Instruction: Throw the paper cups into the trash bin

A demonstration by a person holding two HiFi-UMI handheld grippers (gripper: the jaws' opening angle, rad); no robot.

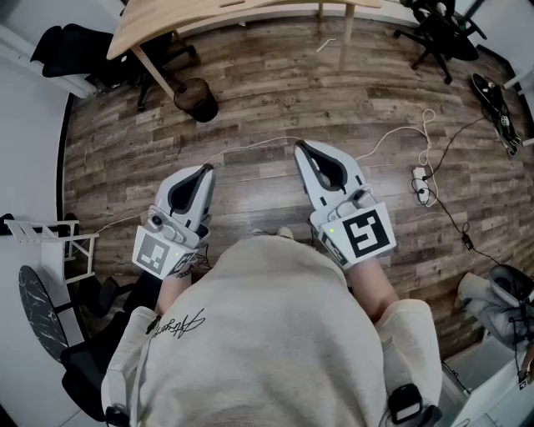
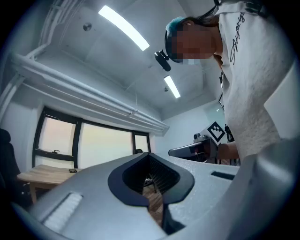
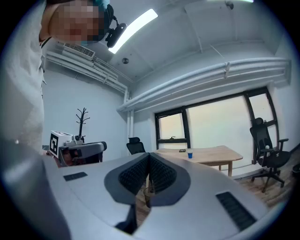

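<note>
Big stretch of wooden floor [image 1: 275, 92] here, and at its far side the long wooden table [image 1: 167, 21], the place this job seems to start. The person [image 1: 267, 334] stands well back from it with both tools raised out in front at about waist height. That reads as a carry-and-approach pose, since nothing is within reach yet. A black office chair [image 1: 435, 33] is parked off the table's right end and looks clear of the likely route. The trash bin [image 1: 197, 100], dark and round, sits on the floor at the foot of a table leg, below the tabletop's left corner, ahead and a little to the left. The left gripper [image 1: 205, 170] has its jaws together with nothing between the pads; only floorboards show through the gap under them. The right gripper [image 1: 302, 150] is the same, pads pressed together and empty, so no cup has been picked up so far. A thin cable [image 1: 250, 148] trails across the boards just ahead of both grippers and runs to a power strip [image 1: 421, 185] on the right, and I'd call that the one thing to step over on the way in. And there's the target: a small blue cup [image 3: 189, 154], upright on the tabletop, back from the near edge, with a small dark item just beside it. Only one cup shows from here.
</note>
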